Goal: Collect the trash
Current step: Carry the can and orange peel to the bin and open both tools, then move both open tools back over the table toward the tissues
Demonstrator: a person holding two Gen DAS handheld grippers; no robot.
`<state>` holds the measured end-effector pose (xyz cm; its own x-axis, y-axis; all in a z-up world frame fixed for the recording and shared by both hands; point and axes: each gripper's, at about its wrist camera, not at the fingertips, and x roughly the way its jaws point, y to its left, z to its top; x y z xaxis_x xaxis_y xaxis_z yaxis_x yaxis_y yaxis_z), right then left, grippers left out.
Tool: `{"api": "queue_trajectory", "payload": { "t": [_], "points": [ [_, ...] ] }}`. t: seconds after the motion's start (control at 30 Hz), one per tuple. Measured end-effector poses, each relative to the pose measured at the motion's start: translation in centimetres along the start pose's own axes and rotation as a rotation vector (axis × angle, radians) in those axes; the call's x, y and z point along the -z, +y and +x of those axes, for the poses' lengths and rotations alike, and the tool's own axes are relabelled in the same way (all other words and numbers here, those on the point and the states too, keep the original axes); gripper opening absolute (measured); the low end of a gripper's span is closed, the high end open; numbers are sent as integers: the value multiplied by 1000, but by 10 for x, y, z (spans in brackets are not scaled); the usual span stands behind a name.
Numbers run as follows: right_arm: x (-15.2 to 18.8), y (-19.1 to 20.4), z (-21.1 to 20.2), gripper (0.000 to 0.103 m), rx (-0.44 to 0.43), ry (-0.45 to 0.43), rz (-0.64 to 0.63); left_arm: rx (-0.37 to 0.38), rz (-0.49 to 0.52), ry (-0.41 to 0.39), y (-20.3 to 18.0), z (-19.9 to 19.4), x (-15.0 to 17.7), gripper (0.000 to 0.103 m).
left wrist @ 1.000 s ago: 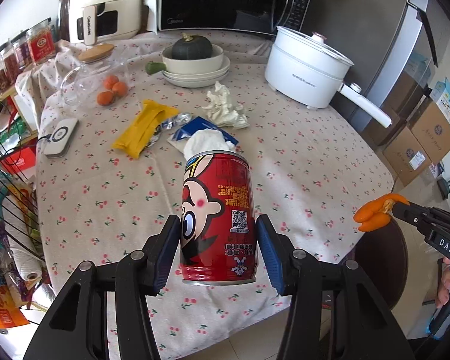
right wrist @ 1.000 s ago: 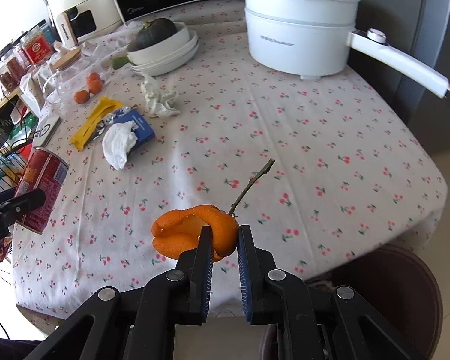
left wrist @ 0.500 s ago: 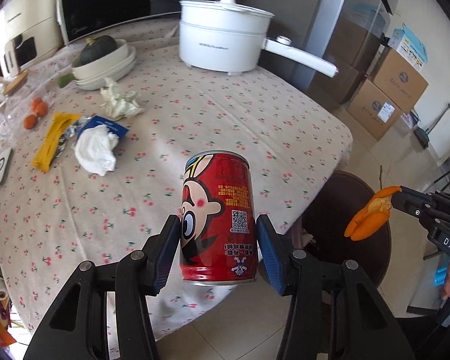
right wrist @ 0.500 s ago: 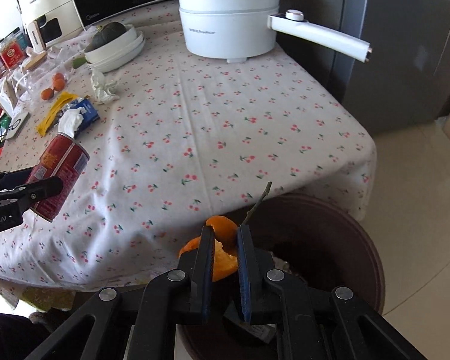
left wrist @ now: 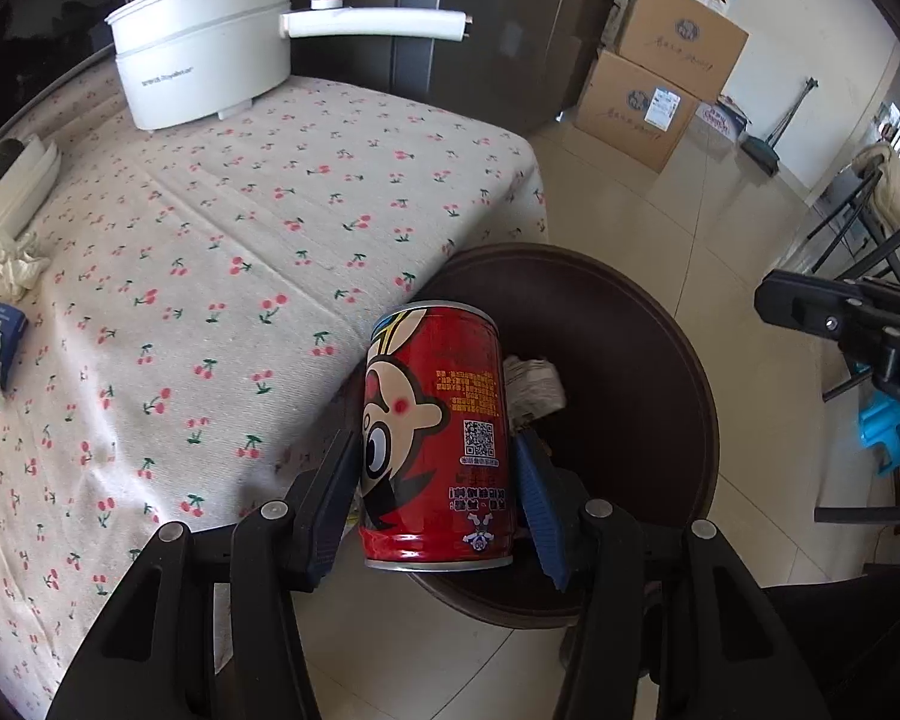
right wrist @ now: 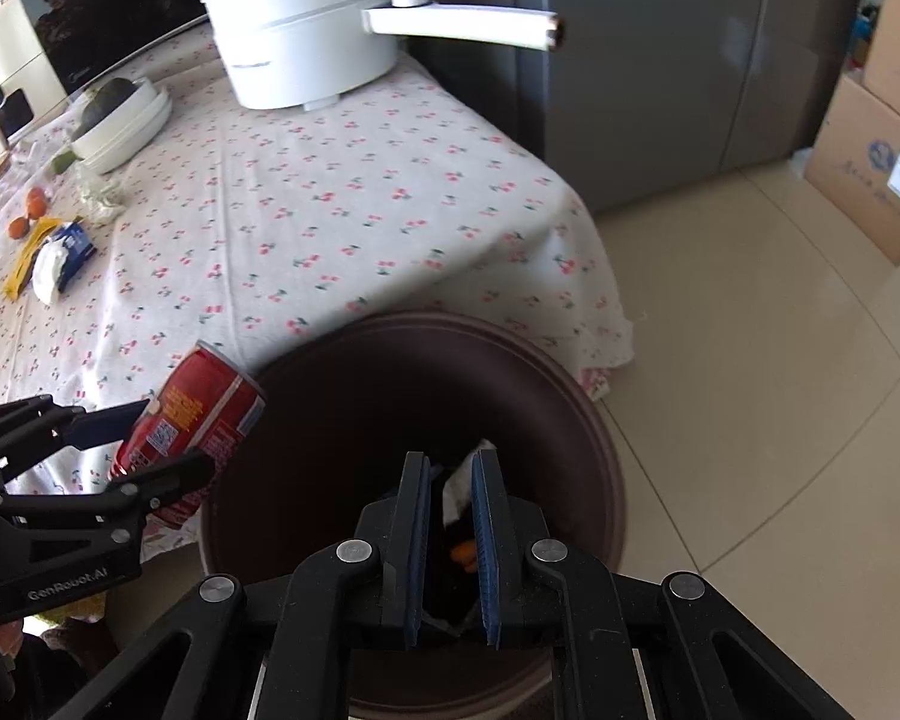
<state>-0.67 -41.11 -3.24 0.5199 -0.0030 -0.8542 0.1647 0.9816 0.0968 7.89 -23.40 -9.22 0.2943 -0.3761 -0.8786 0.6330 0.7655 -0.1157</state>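
Left tool [left wrist: 435, 483] clamped on red can [left wrist: 435, 432], held at trash bin [left wrist: 660, 360] rim, not dropped. Right tool [right wrist: 452, 516] parted, empty, over bin; orange peel [right wrist: 465, 552] inside. Left on counter [right wrist: 330, 210]: tissue [right wrist: 48, 264], yellow wrapper [right wrist: 27, 255].

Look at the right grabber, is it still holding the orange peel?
No, the right gripper has open, empty jaws above the brown trash bin, and an orange bit lies down inside it.
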Motion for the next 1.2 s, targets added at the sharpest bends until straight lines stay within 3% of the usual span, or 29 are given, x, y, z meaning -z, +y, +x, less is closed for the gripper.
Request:
{"api": "queue_trajectory", "payload": {
  "t": [0.23, 0.43, 0.7, 0.77, 0.83, 0.9, 1.0, 1.1, 1.2],
  "points": [
    [5, -19, 2, 12, 11, 19, 30, 5, 34, 23, -5, 15, 3, 55],
    [7, -28, -1, 13, 6, 14, 53, -45, 46, -17, -5, 9, 0, 74],
    [5, -23, 1, 14, 5, 17, 56, -103, 15, -37, 16, -7, 1, 78],
    [3, -21, 3, 26, 7, 27, 64, -119, -7, -45, 25, -12, 1, 81],
    [1, -19, 5, 67, 7, 35, 83, -142, -35, -51, 35, -17, 1, 85],
    [-3, -16, 5, 81, -1, 25, 99, -166, -68, -62, 49, -25, 3, 88],
    [-9, -6, 6, 84, -11, 15, 98, -209, -113, -80, 70, -38, 7, 91],
    [-18, 10, 11, 93, -10, 20, 93, -247, -165, -100, 94, -54, 12, 94],
    [-27, 30, 17, 95, -31, 25, 81, -286, -227, -109, 122, -70, 20, 95]
  ]
}}
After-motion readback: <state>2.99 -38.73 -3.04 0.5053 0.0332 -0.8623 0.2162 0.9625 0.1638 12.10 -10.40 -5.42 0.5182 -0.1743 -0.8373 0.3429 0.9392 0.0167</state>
